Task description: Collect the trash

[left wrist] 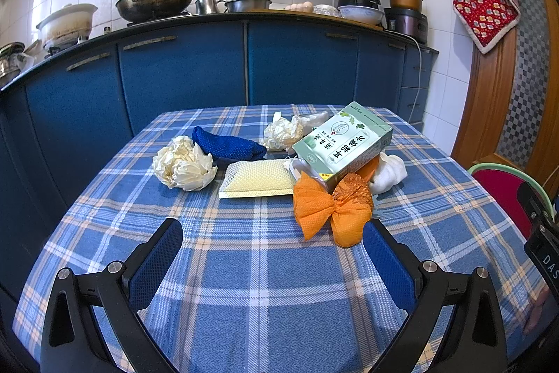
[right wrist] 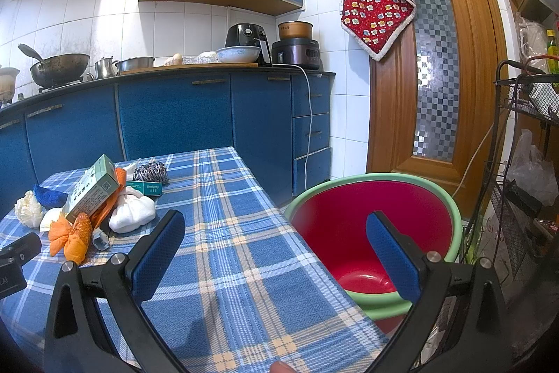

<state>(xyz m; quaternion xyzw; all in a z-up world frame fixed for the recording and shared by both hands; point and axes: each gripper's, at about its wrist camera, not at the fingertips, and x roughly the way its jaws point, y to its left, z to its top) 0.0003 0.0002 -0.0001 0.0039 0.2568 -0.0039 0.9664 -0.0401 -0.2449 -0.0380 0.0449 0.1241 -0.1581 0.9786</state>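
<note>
Trash lies in a heap on the blue plaid table [left wrist: 251, 268]: a crumpled white paper ball [left wrist: 183, 163], a second paper ball [left wrist: 281, 132], a green box [left wrist: 344, 142], an orange tied wrapper [left wrist: 332, 208], a yellow sponge pad [left wrist: 258, 179], a blue cloth [left wrist: 227, 145] and a white bundle [left wrist: 387, 172]. My left gripper [left wrist: 272, 254] is open, low over the cloth just short of the orange wrapper. My right gripper [right wrist: 276, 243] is open and holds nothing, at the table's right edge, with a red basin [right wrist: 370, 233] beyond its right finger. The right wrist view also shows the green box [right wrist: 92, 187], the orange wrapper [right wrist: 70, 238] and the white bundle [right wrist: 131, 210].
A steel scourer [right wrist: 151, 172] and a small teal box [right wrist: 145, 188] lie at the table's far side. Blue cabinets with a stove and wok [left wrist: 153, 2] stand behind the table. A wooden door [right wrist: 429, 58] and a wire rack [right wrist: 524, 163] are on the right.
</note>
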